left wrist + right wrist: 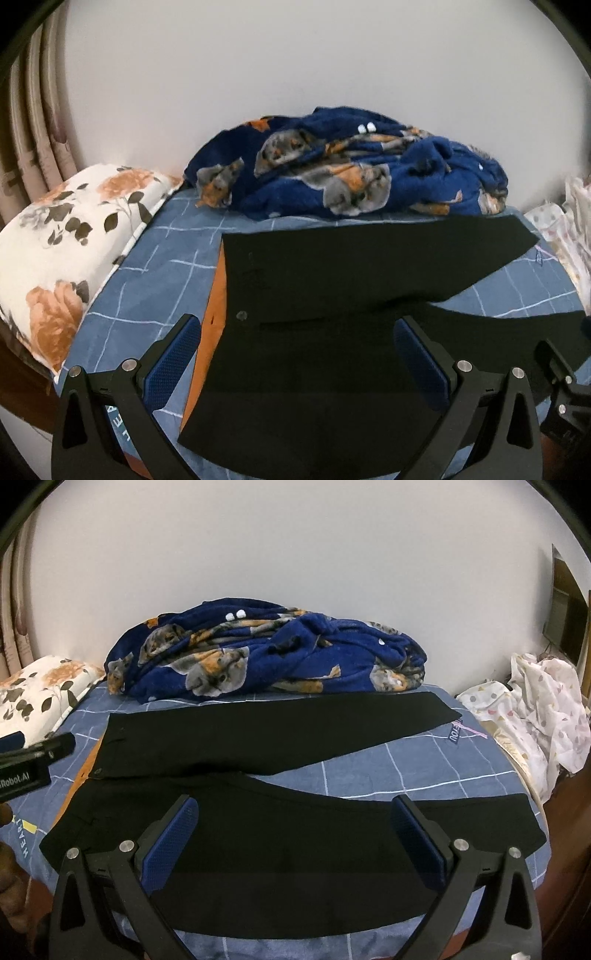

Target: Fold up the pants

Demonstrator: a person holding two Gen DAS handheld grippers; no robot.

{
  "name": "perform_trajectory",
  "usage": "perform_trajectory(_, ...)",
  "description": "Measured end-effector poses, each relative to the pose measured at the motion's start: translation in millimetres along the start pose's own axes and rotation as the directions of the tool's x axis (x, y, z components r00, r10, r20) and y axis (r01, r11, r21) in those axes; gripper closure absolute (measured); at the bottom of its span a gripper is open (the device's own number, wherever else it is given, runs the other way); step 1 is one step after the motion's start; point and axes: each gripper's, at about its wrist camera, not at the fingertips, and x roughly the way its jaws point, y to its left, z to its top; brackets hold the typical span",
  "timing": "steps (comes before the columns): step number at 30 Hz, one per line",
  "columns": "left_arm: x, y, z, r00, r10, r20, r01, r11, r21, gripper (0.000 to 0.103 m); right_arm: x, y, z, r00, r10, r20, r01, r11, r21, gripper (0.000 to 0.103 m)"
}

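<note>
Both grippers, left gripper [297, 328] and right gripper [295, 810], hang spread wide over the black pants [258, 834]; the pants' near edge is hidden behind their frames at the bottom.

Both tools level and forward, side by side: left tool [297, 354] jaws wide apart, right tool [295, 834] likewise, nothing gripped.

Soft, even indoor light is filling both views. Fisheye distortion is bending the edges, and dark vignetting is cutting the corners. The black pants [280, 834] are losing detail.
</note>
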Motion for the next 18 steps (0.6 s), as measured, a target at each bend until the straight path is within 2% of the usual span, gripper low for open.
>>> perform_trajectory(3, 8.7, -3.1, -0.9, 0.999, 0.011, -0.036, -0.010, 0.999, 0.032, 0.000, 3.1, 1.3, -0.2, 1.000, 0.003, -0.007, -0.003, 1.000, -0.001, 0.000)
perform_trajectory(8, 11.4, -3.5, -1.7, 0.999, 0.052, -0.010, -0.051, 0.998, 0.046, 0.000, 8.9, 5.4, -3.5, 1.000, 0.016, -0.022, -0.017, 1.000, -0.009, 0.000)
perform_trajectory(14, 18.8, 8.3, 4.5, 0.999, 0.049, -0.017, -0.050, 0.999, -0.013, 0.000, 16.7, 12.4, -2.6, 0.999, 0.030, -0.028, -0.030, 0.999, -0.027, 0.000)
perform_trajectory(18, 27.5, 11.6, 9.0, 0.997, 0.073, -0.017, -0.073, 0.997, -0.010, 0.000, 22.9, 13.5, -0.4, 0.999, 0.033, -0.036, -0.034, 0.999, -0.027, 0.000)
